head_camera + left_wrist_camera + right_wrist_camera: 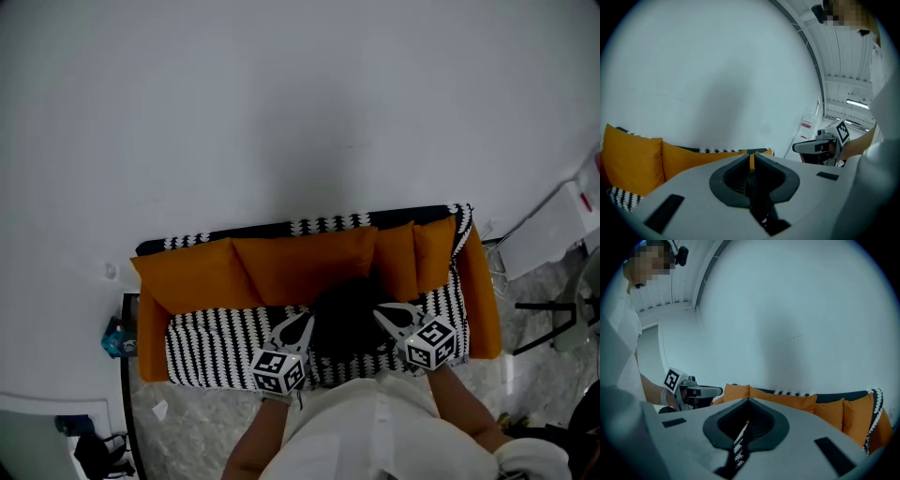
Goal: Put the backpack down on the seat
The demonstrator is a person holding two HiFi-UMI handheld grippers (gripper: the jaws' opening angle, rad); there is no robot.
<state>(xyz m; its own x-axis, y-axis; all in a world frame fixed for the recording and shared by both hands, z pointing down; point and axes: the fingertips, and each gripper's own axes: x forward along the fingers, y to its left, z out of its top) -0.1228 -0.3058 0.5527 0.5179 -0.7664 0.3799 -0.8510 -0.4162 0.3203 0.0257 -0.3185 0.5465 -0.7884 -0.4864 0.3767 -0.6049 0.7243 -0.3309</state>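
Jaws of left gripper (298, 325) and right gripper (396, 314) each clamped on a strap (757, 206) of the backpack (345, 314) over the seat (216, 342)

No words or numbers can be read. The left gripper (302, 322) and right gripper (387, 313) each carry a cube with black-and-white square markers, patterns without letters. A red label (589, 200) on a white object (558, 225) is too small to read.

Your left tool (300, 323) and right tool (389, 317) have smooth, matt grey plastic shells. The backpack (347, 314) is dark matt cloth; its strap (739, 446) is woven webbing. You see matt orange cloth cushions (300, 262), a patterned woven seat cover (211, 342) and a polished stone floor (202, 412).
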